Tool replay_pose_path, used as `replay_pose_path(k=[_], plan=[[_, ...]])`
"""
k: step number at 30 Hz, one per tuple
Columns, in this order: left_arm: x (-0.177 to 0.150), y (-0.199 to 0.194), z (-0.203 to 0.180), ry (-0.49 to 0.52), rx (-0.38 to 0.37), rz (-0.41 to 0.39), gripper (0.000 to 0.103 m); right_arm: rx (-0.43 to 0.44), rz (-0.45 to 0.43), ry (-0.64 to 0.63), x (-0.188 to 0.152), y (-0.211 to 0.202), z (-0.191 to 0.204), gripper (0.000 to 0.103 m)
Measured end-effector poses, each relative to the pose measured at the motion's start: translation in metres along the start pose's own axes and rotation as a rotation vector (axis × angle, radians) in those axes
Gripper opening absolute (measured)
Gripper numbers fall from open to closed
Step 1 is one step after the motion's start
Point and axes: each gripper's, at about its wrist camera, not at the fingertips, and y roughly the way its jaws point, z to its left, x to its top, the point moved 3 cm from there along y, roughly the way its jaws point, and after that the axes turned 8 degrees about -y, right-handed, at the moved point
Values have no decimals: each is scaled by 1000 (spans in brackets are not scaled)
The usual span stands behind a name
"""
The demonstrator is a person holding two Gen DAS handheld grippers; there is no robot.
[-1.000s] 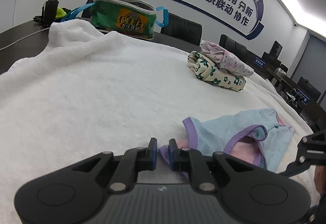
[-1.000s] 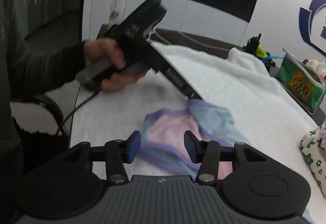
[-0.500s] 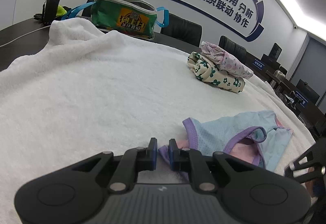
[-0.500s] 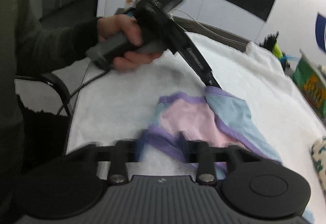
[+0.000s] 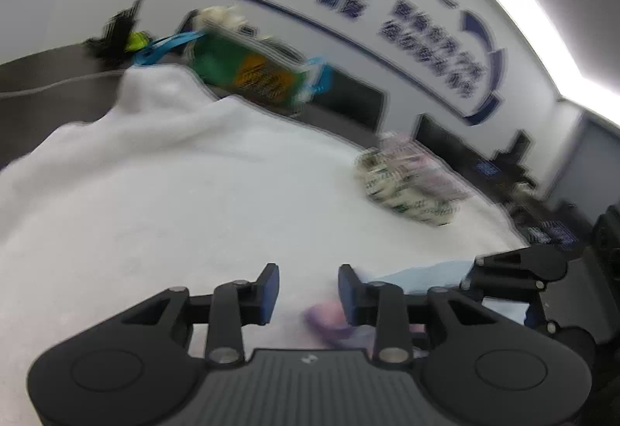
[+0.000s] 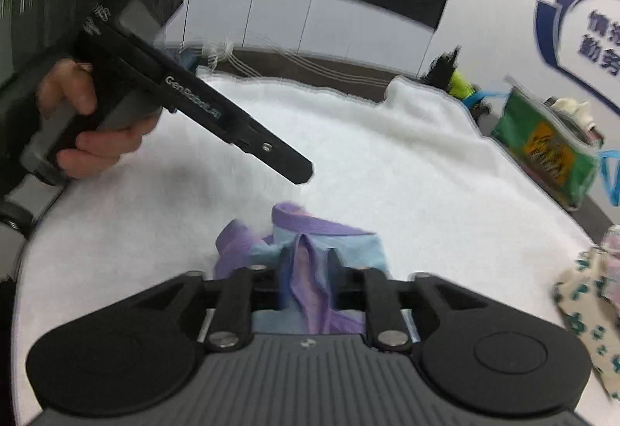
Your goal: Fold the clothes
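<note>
Both tools opening; right tool (image 6: 306, 278) straddles underwear (image 6: 333, 244)

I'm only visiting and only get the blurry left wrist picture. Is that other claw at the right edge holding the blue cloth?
Observer: The right wrist view shows a fold of the garment between the fingers of the right claw, whose jaws are opening.
Visitor: Does my claw touch the cloth?
Observer: No. Seen from there, the left claw, jaws opening on nothing, hangs above the white towel, apart from the garment.
Visitor: Who holds it?
Observer: A person's hand grips its handle.
</note>
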Motion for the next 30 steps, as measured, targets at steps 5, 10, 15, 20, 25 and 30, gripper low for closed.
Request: replay_pose_path(k=[5, 10, 15, 20, 25, 30], plan=[[-17, 26, -46, 230, -25, 71, 61, -244, -69, 150, -22, -85, -25, 53], [-36, 50, -49, 328, 111, 149, 12, -599, 51, 538, -89, -154, -56, 53], [7, 31, -67, 265, -17, 160, 29, -769, 103, 1003, -175, -204, -68, 54], [52, 107, -163, 491, -180, 227, 62, -728, 2, 1279, -221, -203, -79, 54], [18, 259, -234, 569, -185, 458, 52, -837, -20, 1389, -244, -189, -103, 53], [-19, 301, -247, 639, -156, 482, 13, -850, 41, 1308, -236, -162, -127, 15]])
